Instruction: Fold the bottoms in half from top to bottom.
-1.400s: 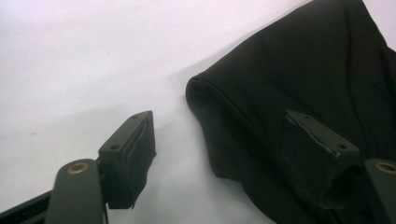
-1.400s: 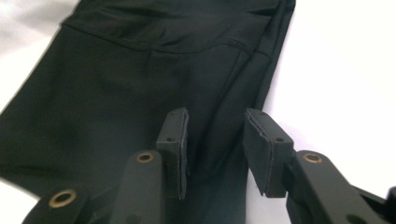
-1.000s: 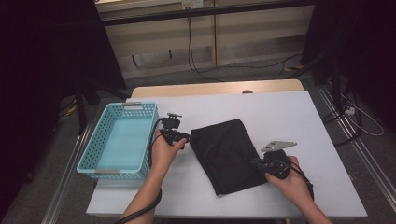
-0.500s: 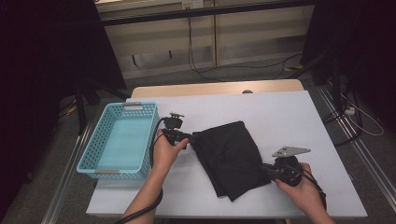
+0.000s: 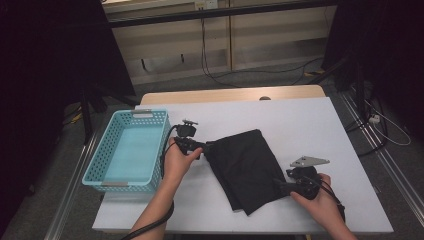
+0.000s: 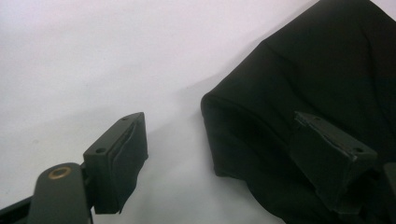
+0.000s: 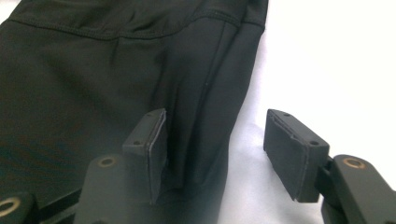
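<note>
A folded black cloth point(image 5: 245, 167) lies flat in the middle of the white table point(image 5: 310, 125). My left gripper point(image 5: 204, 146) is at its far left corner. In the left gripper view that gripper point(image 6: 224, 161) stands open around the cloth point(image 6: 299, 93) corner, with one jaw over the fabric and the other over bare table. My right gripper point(image 5: 278, 186) is at the near right edge. Its jaws point(image 7: 224, 149) have just been opening. The cloth point(image 7: 107, 70) edge lies loose between them, and neither pad presses on it.
An empty teal plastic basket point(image 5: 117, 184) stands at the table's left side, close to my left hand. Bare table lies behind and right of the cloth. The table's front edge runs just under my right hand. Dark floor and cables lie beyond the far edge.
My right gripper, earlier shut on the cloth's near right edge, drew it slightly right and toward me, then opened and let go. The left gripper has stayed at the far corner.
</note>
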`<state>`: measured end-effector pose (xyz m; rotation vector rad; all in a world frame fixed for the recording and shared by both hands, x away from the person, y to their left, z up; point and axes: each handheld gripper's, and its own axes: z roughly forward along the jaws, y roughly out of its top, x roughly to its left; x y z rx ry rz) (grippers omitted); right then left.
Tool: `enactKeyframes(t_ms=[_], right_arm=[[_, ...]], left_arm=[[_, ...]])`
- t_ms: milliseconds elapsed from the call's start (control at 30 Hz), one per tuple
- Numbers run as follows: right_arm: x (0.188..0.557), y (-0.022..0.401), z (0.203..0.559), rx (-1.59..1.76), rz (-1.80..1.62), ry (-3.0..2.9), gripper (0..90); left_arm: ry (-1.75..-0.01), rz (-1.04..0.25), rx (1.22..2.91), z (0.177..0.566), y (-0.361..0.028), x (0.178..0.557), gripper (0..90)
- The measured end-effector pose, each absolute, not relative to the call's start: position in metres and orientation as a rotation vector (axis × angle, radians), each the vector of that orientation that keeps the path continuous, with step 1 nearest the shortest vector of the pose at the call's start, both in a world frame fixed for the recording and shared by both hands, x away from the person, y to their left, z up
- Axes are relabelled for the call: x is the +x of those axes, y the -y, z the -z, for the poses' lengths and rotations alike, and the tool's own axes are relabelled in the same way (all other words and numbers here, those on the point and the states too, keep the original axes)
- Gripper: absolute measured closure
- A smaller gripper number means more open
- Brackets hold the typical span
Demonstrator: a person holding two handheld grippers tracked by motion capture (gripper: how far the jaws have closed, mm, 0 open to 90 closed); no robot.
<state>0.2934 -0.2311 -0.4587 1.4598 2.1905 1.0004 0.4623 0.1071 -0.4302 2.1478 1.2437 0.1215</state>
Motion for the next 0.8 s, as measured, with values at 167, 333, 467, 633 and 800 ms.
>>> enactKeyframes(t_ms=[167,333,467,633,800], right_arm=[[0.292,0.228,0.459,1.454,-0.983,-2.187,40.2],[0.289,0.226,0.46,1.466,-0.997,-2.171,44.2],[0.289,0.222,0.459,1.478,-1.004,-2.17,53.4],[0.289,0.219,0.459,1.51,-1.02,-2.168,61.2],[0.289,0.219,0.46,1.531,-1.057,-2.163,69.5]], left_arm=[[-1.242,-0.11,2.147,0.431,-0.105,0.462,19.8],[-1.244,-0.115,2.146,0.429,-0.105,0.462,19.8],[-1.245,-0.123,2.14,0.426,-0.106,0.462,19.8],[-1.24,-0.13,2.141,0.424,-0.106,0.462,19.5],[-1.239,-0.124,2.14,0.424,-0.104,0.463,19.1]])
